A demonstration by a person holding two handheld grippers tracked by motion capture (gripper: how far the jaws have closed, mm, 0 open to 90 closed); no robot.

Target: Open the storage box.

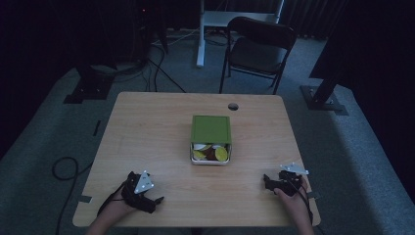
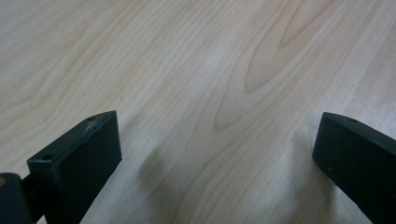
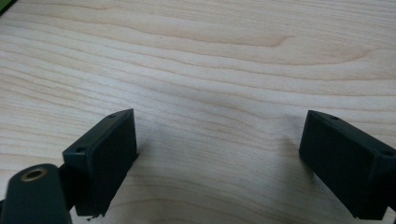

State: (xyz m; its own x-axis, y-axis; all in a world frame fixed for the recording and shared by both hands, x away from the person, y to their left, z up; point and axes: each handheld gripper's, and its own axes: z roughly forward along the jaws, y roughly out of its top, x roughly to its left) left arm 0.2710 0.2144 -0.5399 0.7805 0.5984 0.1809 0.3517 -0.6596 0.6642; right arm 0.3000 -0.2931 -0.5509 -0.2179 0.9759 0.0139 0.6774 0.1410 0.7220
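Both forearms come in over the near edge of the table (image 1: 147, 122), each hand carrying a hand-held gripper. The left hand-held gripper (image 1: 159, 199) rests low near the near-left corner, its jaws pointing toward the middle of the near edge; in the left gripper view its two black jaws stand wide apart over bare wood grain, with nothing between them. The right hand-held gripper (image 1: 265, 179) sits near the near-right part of the table, its jaws pointing inward to the left; the right gripper view likewise shows the jaws spread wide and empty above the wood.

Between the two, farther from the person and roughly on the table's centre line, stands a small box (image 1: 211, 157) with pale walls. A green lid (image 1: 211, 129) covers its far part and leaves the near part uncovered, where yellow, white and dark round pieces (image 1: 210, 152) lie inside. The box is well apart from both hand-held grippers, ahead of each and inward: ahead and right of the left one, ahead and left of the right one. It reads slightly longer front to back than across. Judging by the gaps, the right hand-held gripper looks a little nearer to the open end, though the difference is small, so either hand could reach it first.

Beyond the table a dark chair (image 1: 259, 46) stands on grey carpet.
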